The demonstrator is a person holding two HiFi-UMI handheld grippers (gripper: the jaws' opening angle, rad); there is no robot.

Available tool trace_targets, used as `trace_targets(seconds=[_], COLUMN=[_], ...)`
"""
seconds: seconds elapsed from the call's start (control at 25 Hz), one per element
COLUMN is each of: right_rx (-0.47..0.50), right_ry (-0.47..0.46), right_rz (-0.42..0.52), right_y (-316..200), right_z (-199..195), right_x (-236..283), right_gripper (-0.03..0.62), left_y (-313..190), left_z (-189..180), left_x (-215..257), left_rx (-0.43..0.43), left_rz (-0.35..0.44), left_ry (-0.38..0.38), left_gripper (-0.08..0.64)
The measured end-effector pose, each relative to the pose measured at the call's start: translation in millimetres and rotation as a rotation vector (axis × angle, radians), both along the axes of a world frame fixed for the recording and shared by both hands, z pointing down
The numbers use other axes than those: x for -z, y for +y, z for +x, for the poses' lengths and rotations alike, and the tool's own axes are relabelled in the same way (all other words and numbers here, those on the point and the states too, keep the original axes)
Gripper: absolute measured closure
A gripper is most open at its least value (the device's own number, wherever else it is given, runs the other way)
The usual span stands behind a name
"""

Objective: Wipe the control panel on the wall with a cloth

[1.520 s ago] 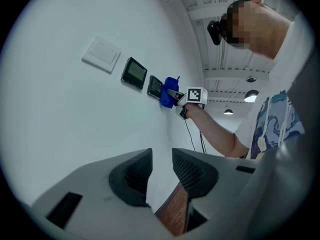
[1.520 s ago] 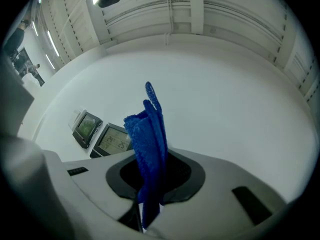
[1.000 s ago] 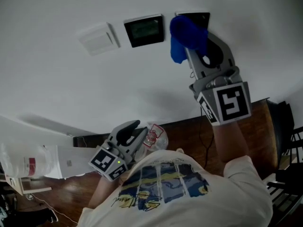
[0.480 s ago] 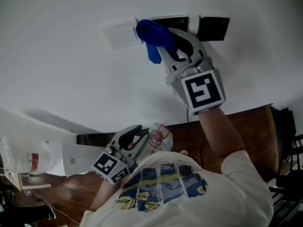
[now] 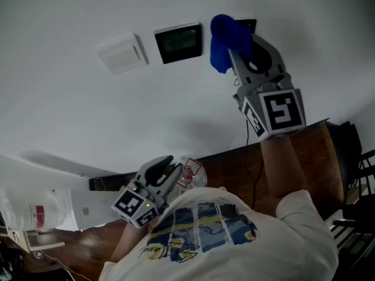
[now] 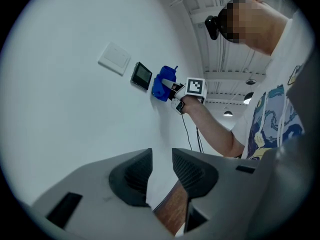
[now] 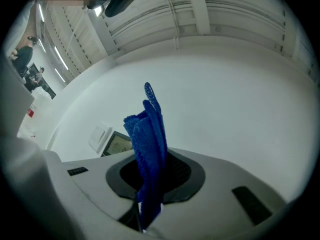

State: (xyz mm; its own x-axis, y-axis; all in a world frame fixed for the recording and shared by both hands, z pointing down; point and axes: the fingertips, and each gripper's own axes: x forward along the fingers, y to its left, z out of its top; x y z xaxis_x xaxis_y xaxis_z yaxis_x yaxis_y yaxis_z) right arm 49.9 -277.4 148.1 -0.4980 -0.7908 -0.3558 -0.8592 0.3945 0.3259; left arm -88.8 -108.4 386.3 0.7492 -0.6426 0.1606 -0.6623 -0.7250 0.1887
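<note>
Spanning the view, the wall (image 5: 70, 110) carries the screened control panel (image 5: 179, 41) just left of the blue cloth (image 5: 225, 40), which covers a second dark panel (image 5: 249, 23). The right gripper (image 5: 237, 50), clamped on that cloth, is nearer; the left gripper (image 5: 173, 170) hangs low, jaws slightly apart, empty.

Bunched blue cloth (image 5: 224, 40) sits just beside dark control panel (image 5: 179, 41), seemingly apart.

Right arm's stretched way up, with the right gripper (image 5: 239, 50) raised and its jaws clamped on the blue cloth (image 5: 224, 34). Left arm's bent, left gripper (image 5: 169, 170) held low by the chest, jaws slightly apart with nothing between them.
</note>
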Motion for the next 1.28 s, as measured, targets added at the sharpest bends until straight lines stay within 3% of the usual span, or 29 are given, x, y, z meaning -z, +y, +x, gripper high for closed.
trace_targets(seconds=[0.28, 0.48, 0.68, 0.8, 1.0, 1.12, 1.28], right_rx=[-0.152, -0.172, -0.163, -0.12, 0.046, 0.133, 0.173], right_ry=[-0.043, -0.038, -0.06, -0.061, -0.005, 0.029, 0.081], right_rz=[-0.023, -0.044, -0.033, 0.002, 0.025, 0.017, -0.022], right_y=[-26, -44, -32, -4, 30, 35, 24], right_z=[91, 106, 102, 78, -12, -70, -124], right_x=[-2, -15, -7, 3, 6, 1, -10], right_gripper=[0.506, 0.506, 0.506, 0.506, 0.506, 0.506, 0.506], left_y=[-10, -15, -13, -10, 0, 5, 14], left_z=[37, 45, 38, 26, 8, -8, -33], left_x=[1, 1, 2, 1, 1, 3, -3], left_rx=[-0.039, -0.036, -0.027, -0.017, -0.014, -0.002, 0.036], left_rz=[0.001, -0.003, -0.004, -0.007, -0.009, 0.001, -0.004], left_ry=[0.002, 0.006, 0.009, 0.005, 0.007, 0.018, 0.012], left_gripper=[0.449, 0.449, 0.449, 0.449, 0.449, 0.449, 0.449])
